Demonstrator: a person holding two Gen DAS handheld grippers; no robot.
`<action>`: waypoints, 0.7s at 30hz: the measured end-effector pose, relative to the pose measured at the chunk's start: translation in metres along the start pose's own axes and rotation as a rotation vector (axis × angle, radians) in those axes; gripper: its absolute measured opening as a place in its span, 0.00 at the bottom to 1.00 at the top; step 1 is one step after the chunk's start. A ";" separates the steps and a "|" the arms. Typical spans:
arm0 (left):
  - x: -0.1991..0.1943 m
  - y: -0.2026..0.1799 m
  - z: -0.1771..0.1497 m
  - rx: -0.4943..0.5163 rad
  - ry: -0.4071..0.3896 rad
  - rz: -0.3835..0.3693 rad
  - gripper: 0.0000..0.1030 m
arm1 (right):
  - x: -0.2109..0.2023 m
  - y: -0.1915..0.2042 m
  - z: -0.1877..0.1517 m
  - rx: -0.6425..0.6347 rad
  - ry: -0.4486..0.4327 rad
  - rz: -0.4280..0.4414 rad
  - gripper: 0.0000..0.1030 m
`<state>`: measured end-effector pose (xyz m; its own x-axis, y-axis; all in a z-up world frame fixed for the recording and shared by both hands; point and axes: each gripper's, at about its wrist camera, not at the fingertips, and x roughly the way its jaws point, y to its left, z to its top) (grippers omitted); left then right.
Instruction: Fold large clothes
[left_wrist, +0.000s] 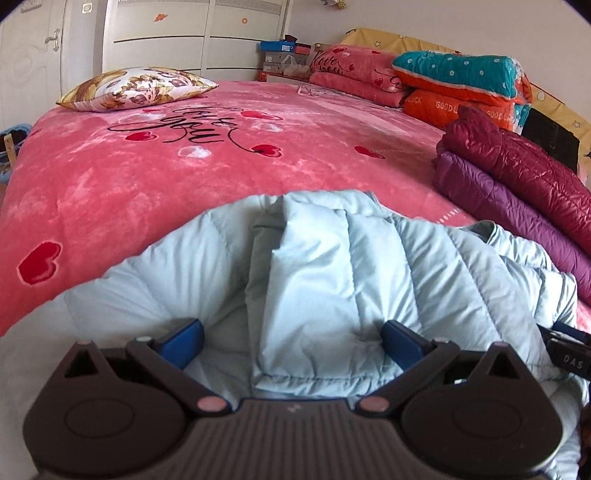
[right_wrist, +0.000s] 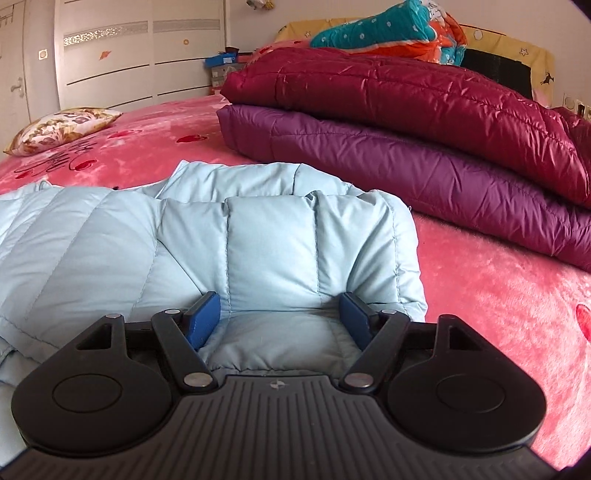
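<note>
A pale blue quilted down jacket (left_wrist: 317, 266) lies on the pink bed, partly folded, with a narrow flap or sleeve laid over its middle. My left gripper (left_wrist: 291, 345) is open, its blue pads (left_wrist: 183, 345) standing either side of that flap at the near hem. My right gripper (right_wrist: 280, 319) is open too, its pads (right_wrist: 205, 317) straddling a puffy edge of the same jacket (right_wrist: 266, 240) at its right end. Neither gripper pinches the fabric. The other gripper's black body shows at the right edge of the left wrist view (left_wrist: 569, 354).
Two folded down jackets are stacked to the right, dark red (right_wrist: 388, 96) on purple (right_wrist: 406, 166). Folded blankets (left_wrist: 454, 85) stand at the headboard, and a floral pillow (left_wrist: 136, 86) lies far left. The pink bedspread (left_wrist: 184, 177) stretches ahead; a wardrobe (left_wrist: 166, 33) is behind.
</note>
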<state>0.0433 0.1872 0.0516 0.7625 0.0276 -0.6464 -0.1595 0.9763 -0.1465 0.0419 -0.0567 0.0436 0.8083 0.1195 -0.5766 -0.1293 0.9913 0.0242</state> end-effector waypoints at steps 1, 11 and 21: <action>0.000 -0.001 0.000 0.001 -0.005 0.002 0.99 | 0.000 -0.001 -0.001 0.005 0.000 0.004 0.90; -0.047 -0.008 -0.003 0.028 -0.156 -0.033 0.96 | -0.027 -0.006 0.016 0.011 0.018 -0.037 1.00; -0.086 -0.049 -0.042 0.083 -0.153 -0.146 0.96 | -0.119 -0.036 -0.009 0.188 -0.001 -0.001 1.00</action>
<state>-0.0407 0.1282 0.0825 0.8612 -0.0894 -0.5004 0.0070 0.9864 -0.1642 -0.0554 -0.1069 0.1040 0.8089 0.1185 -0.5759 -0.0189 0.9842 0.1761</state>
